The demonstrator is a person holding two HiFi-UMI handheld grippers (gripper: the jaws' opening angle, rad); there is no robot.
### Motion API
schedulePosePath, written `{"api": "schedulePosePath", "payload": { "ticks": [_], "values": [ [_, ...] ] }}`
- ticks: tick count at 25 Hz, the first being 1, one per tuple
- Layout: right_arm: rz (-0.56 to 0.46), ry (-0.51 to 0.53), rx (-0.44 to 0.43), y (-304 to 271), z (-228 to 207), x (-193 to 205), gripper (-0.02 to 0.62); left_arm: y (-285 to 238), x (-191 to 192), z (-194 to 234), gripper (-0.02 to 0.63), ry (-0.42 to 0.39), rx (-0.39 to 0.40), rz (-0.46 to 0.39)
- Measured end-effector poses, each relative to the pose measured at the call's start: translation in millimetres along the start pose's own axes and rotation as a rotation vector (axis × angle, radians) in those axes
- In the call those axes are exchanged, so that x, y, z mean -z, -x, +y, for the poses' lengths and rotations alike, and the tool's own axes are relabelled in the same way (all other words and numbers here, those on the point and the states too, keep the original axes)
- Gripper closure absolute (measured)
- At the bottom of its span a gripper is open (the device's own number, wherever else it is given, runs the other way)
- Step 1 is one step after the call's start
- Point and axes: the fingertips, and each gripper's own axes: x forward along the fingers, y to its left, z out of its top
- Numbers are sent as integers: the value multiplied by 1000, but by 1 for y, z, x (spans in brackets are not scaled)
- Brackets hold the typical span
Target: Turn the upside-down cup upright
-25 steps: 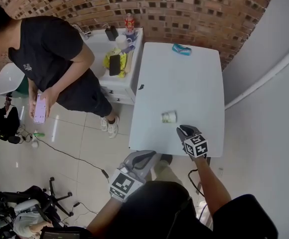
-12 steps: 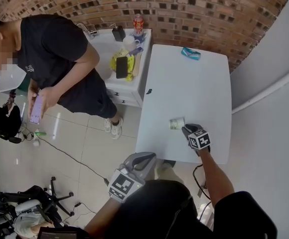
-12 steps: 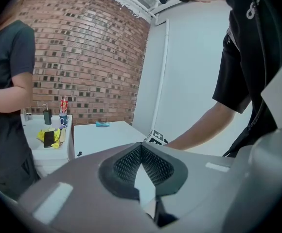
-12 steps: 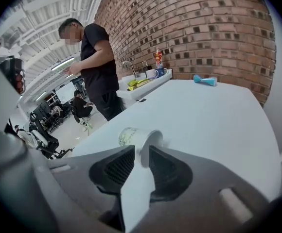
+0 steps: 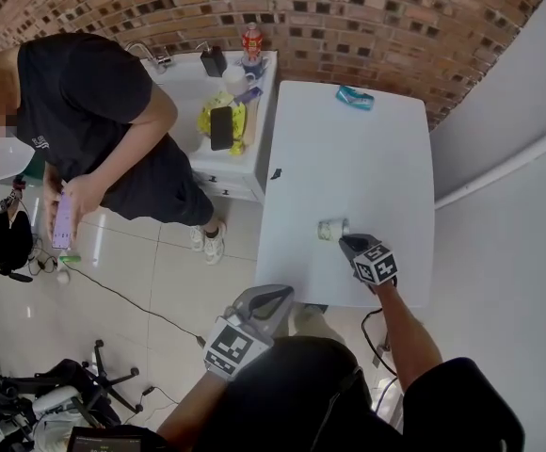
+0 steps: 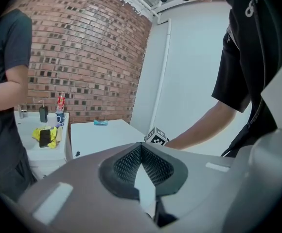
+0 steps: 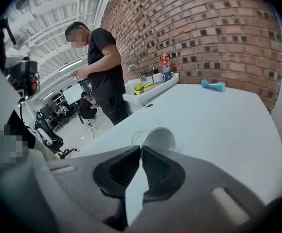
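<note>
A small white paper cup (image 5: 329, 229) lies on its side near the front of the white table (image 5: 348, 158). In the right gripper view its open mouth (image 7: 154, 139) faces me, just past the jaw tips. My right gripper (image 5: 345, 242) is shut, with its tips right at the cup's near rim and nothing visible between the jaws (image 7: 140, 148). My left gripper (image 5: 265, 299) hangs below the table's front edge, over the floor. It is shut and holds nothing (image 6: 141, 147).
A teal object (image 5: 354, 97) lies at the table's far edge by the brick wall. Left of the table, a white cabinet (image 5: 218, 163) carries a phone, a yellow cloth, a mug and a bottle. A person in black (image 5: 94, 111) stands beside it.
My right gripper has moved forward across the table, from a short way behind the cup to right against it. The left gripper stayed low and shut.
</note>
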Motion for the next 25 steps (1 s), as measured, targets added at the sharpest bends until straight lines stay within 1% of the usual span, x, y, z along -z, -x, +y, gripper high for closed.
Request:
{"api": "schedulePosePath", "payload": {
  "ticks": [5,7,9,11,14,18,20,22,25],
  "values": [
    [5,32,26,8,-1,-4,589,-5,-2,4,591,-2,14,-4],
    [44,74,64,16,-6,-3,589,-7,-3,6,591,-2,19,-6],
    [103,138,114,25,-10,-1,589,-7,-4,6,591,-1,23,-8],
    [161,219,165,34,-13,2,589,-7,-3,6,591,1,26,-10],
    [267,377,227,44,-20,15,589,-9,-3,4,591,6,32,-13],
    [408,632,276,50,-22,34,589,-11,-1,-2,591,6,40,-13],
    [464,740,290,49,-23,41,589,-11,-1,-4,591,7,40,-11],
    [506,815,295,48,-23,48,589,-11,-1,-7,591,10,39,-12],
    [526,873,305,43,-25,53,589,-10,0,-8,591,14,28,-15]
  ]
}}
